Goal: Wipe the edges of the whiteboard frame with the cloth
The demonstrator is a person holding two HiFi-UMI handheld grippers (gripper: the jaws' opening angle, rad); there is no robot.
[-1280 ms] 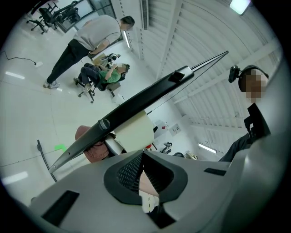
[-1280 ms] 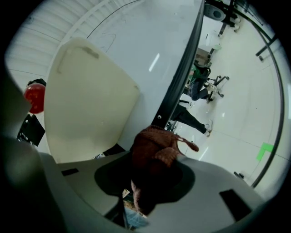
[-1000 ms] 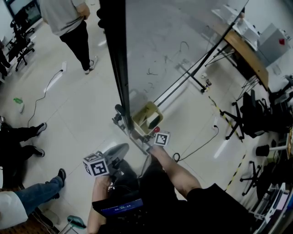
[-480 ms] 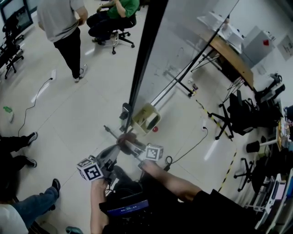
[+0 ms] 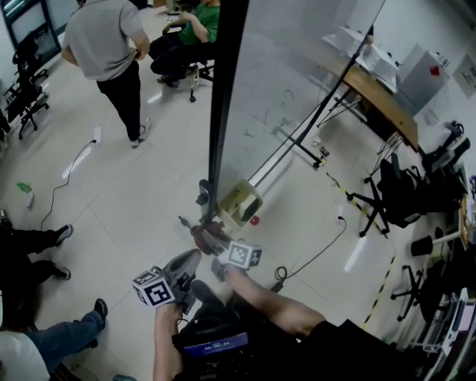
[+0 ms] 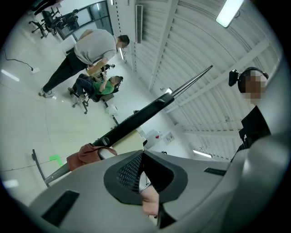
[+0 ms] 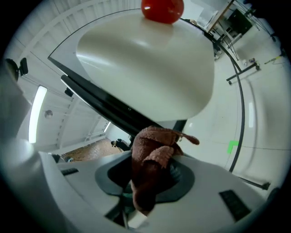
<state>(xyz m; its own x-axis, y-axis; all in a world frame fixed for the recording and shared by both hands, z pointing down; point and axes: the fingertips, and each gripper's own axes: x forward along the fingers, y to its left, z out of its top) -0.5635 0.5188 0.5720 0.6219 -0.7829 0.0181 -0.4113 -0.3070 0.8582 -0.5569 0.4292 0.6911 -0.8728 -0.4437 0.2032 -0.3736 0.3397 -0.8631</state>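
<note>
Two tools show in the lower middle of the head view. The right tool (image 5: 216, 242) pinches the one brown cloth (image 5: 204, 232); in the right gripper view the cloth (image 7: 150, 159) bunches up out of the right tool (image 7: 145, 191), in front of the whiteboard frame (image 7: 109, 109). The cloth sits at the foot of the frame's black edge (image 5: 223, 97), just below a pale box (image 5: 239, 199) with one small red object (image 5: 254, 220) beside it. The left tool (image 5: 190, 259) is nearby, its jaw tips pressed together on nothing (image 6: 142, 157). Upper left, one person stands (image 5: 100, 37) and one sits (image 5: 204, 18).
</note>
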